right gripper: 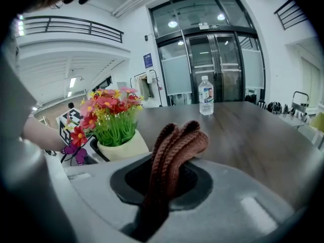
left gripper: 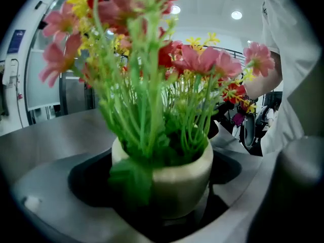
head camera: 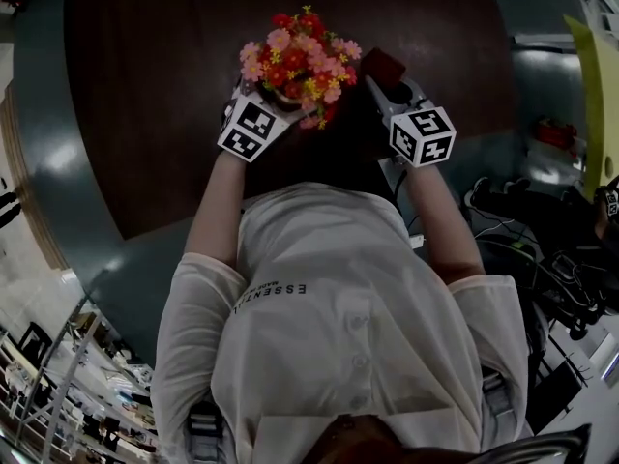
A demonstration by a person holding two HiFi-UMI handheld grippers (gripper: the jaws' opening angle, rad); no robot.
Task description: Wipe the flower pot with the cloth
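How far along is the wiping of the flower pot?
Done: the left gripper grips the flower pot, the right gripper the brown cloth. In hand: both are held side by side. Left: the cloth is apart from the pot, so wiping remains.

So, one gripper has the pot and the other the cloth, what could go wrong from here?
The flower pot is round and smooth, pinched only between the left gripper's two jaws; pressure from wiping might twist it or let it slip. The knitted cloth, bunched in the right gripper, could catch the flowers spilling past the pot's rim and pull them.
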